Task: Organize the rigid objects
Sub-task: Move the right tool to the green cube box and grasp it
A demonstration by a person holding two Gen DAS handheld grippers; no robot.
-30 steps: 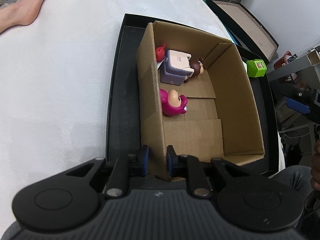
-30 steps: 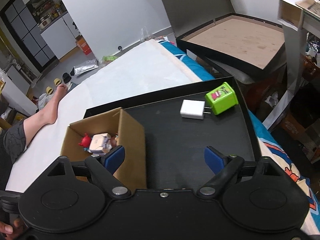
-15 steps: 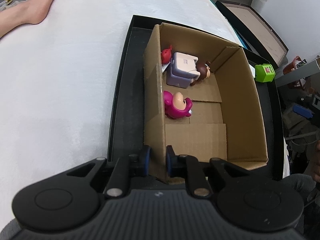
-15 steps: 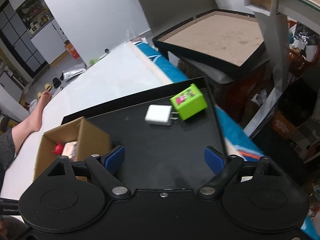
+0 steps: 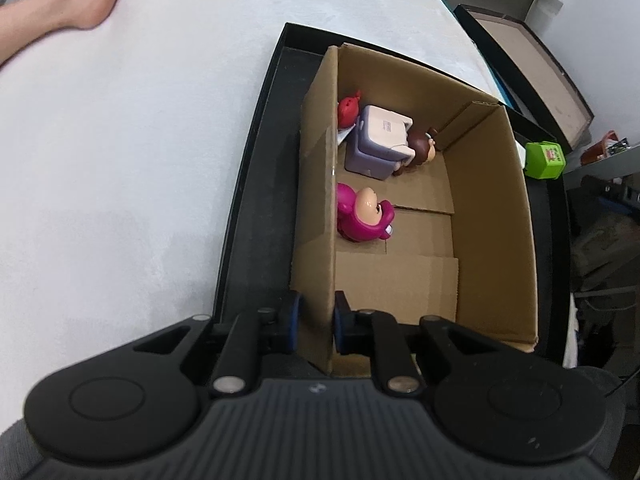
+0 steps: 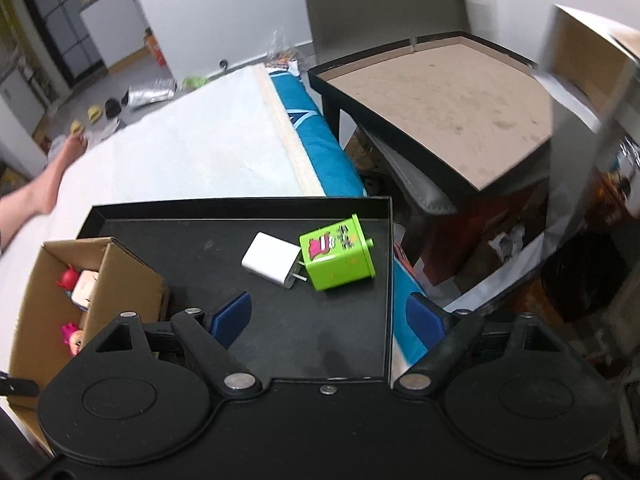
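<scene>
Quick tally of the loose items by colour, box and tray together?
Red: 1, small red figure
Pink: 1, magenta plastic bear figure
Brown: 1, brown-haired figurine
Lavender and cream: 1, boxy plastic toy
White: 1, white plug charger
Green: 1, lime green cube tin
Total: 6; 4 in the cardboard box, 2 on the black tray.

One box (image 5: 492, 216) – four toys (image 5: 362, 216) – one charger (image 6: 274, 258)

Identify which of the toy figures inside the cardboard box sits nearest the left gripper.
The pink figure, alone against the clamped wall of the cardboard box, is nearest the left gripper. The red figure and brown-haired figure sit at the far end.
</scene>
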